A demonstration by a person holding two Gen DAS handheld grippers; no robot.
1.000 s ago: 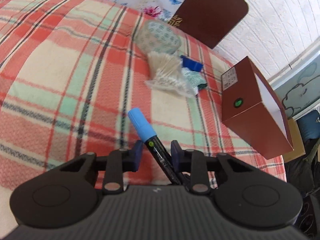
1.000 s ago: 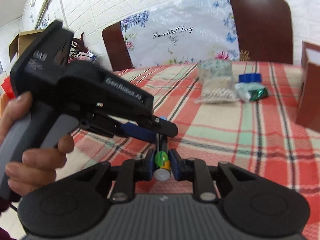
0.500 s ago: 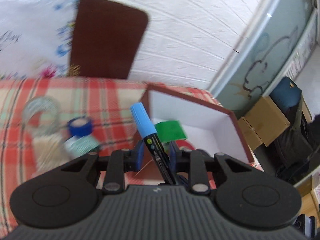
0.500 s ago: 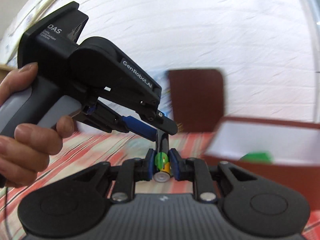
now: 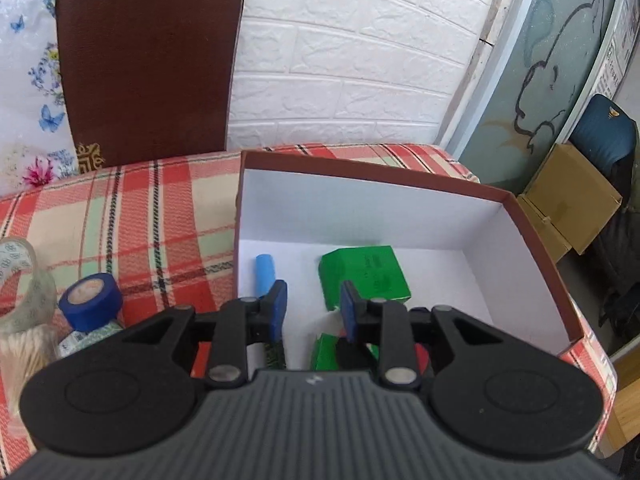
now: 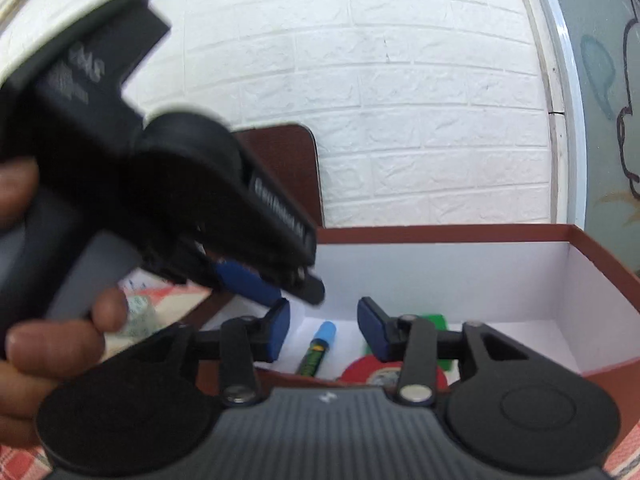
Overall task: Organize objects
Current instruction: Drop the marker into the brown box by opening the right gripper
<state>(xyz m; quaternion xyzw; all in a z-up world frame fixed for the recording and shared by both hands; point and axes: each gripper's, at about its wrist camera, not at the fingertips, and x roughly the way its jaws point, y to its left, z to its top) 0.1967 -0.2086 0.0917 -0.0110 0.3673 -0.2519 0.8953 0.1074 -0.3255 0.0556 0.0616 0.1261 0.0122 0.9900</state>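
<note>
Your left gripper (image 5: 312,312) had its blue pads (image 5: 278,306) standing apart and parting further, with nothing pressed between them; the blue-capped marker (image 5: 265,272) lay below on the white floor of the box, beside the left pad rather than in its grip. Your right gripper (image 6: 323,330) was likewise opening, pads clear of everything, and the same marker (image 6: 316,348) showed through the gap, resting on the box floor. Judged from this, both releases were complete and the marker counted as stowed.

The brown box (image 5: 400,178) sat at the right end of the table, near its far right corner. Inside it: the marker along the left wall, a green packet (image 5: 362,276) near the middle, a second green piece (image 5: 324,352) closer to you, and a red roll (image 6: 360,372), partly hidden behind the right gripper.

Outstanding, all on the plaid tablecloth (image 5: 140,208) just left of the box: a blue-capped bottle (image 5: 90,300), a clear tape roll (image 5: 22,280) near the left edge of the view, and a bundle of cotton swabs (image 5: 24,348) beside it. None of these was touched. Estimate: a little over half done, three items to go, assuming the box is the intended destination. The bottle lay nearest the box wall and looked the easiest next pick for your left hand.
</note>
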